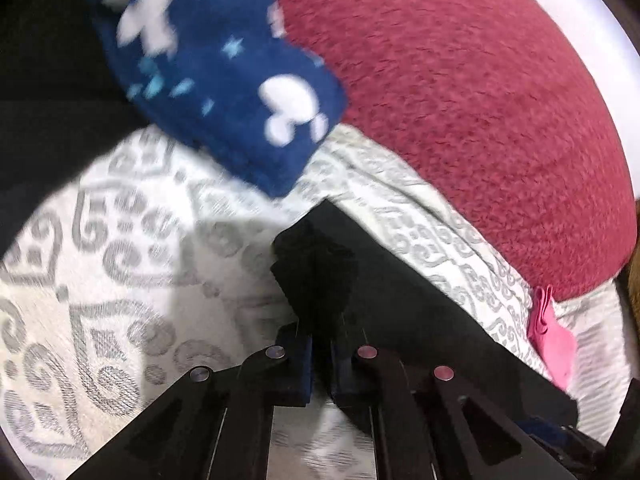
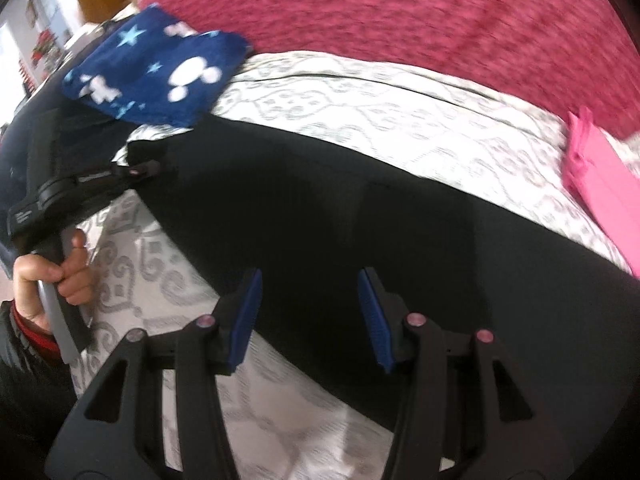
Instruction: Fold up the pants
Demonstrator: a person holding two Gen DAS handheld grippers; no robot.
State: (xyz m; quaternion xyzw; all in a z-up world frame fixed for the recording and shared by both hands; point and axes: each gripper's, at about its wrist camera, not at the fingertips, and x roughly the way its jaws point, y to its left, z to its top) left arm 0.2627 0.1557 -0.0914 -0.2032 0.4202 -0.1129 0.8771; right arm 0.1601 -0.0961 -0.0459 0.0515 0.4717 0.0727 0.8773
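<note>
On the patterned bedspread [image 2: 360,108] lie black pants [image 2: 360,208], the left hand-held gripper [image 1: 320,354] pinching their corner. Over them, the right hand-held gripper [image 2: 308,316] hangs half-wide, gripping nothing.

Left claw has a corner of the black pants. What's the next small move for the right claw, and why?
Probably lower the right claw onto the near edge of the black pants and close. Its jaws stand open above the fabric with nothing between the pads, while the left claw is already shut on the pants' bunched corner. Both ends need a hold before the cloth can be folded over on the patterned bedsheet.
</note>
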